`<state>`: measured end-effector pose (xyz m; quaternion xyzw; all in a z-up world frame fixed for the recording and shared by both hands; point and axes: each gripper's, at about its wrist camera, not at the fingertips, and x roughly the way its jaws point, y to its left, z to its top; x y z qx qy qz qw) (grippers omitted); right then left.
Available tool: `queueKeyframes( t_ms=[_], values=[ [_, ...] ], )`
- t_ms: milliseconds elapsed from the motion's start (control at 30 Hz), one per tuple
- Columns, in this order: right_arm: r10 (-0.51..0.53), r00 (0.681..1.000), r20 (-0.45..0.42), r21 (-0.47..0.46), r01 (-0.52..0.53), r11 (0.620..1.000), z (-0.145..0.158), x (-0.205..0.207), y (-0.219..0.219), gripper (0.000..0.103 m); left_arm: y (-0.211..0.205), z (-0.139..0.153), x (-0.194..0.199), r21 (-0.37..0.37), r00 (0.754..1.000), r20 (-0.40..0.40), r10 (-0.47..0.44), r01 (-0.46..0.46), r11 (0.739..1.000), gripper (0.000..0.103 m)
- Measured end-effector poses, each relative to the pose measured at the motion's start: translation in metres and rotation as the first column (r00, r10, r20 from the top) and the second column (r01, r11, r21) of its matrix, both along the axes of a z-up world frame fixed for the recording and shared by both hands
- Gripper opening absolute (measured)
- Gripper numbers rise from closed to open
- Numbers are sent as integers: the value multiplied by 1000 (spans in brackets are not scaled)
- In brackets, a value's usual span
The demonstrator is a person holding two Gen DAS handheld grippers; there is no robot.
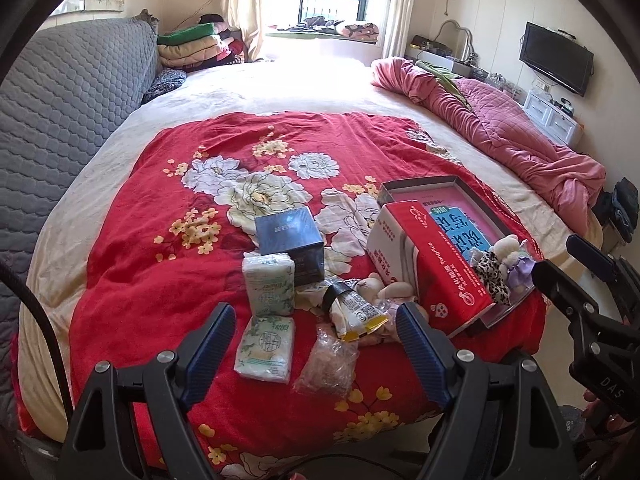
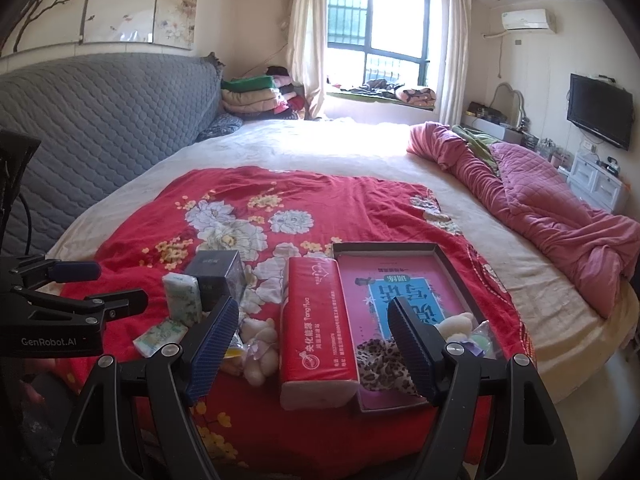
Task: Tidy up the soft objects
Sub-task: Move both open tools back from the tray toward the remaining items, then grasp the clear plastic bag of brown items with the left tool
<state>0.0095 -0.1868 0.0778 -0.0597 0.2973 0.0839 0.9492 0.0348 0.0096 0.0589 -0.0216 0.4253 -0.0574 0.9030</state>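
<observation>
Both my claws gape, ribbed blue pads bare: left gripper (image 1: 316,344), right gripper (image 2: 316,346). Leopard cloth (image 2: 380,364) lies crumpled in shallow box (image 2: 448,264); crinkly clear bag (image 1: 326,364) only leftside.

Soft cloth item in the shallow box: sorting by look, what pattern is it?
Leopard print, brown and black spots; clearest in the right wrist view.

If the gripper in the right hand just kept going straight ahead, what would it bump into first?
Most likely the red tissue pack, which lies between the open fingers of the right gripper, its right edge leaning on the shallow box. Depth is hard to judge through the fisheye; a steeper path would reach the red floral quilt first.
</observation>
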Motion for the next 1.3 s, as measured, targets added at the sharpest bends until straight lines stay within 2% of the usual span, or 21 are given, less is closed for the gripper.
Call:
queueKeyframes(
  t_ms=[233,433,600,833,1167,1300],
  values=[
    [28,999,-27,-9,-28,1000,-11,2,9,78,25,-19,-4,-5,999,-32,40,-40,999,82],
    [58,996,-61,-17,-59,998,-23,5,18,78,32,-51,-9,-33,995,-101,6,-10,999,82],
    [75,994,-85,-25,-77,997,-34,7,22,78,18,-82,-9,-24,984,-171,-44,40,999,82],
    [96,989,-115,-24,-100,995,-47,12,25,78,-11,-109,2,6,967,-229,-109,113,994,82],
    [136,979,-152,-32,-142,989,-61,28,31,78,-40,-126,24,40,959,-240,-149,163,986,81],
    [130,978,-160,-49,-139,989,-64,37,32,78,-44,-131,30,41,958,-236,-161,175,984,72]
  ],
)
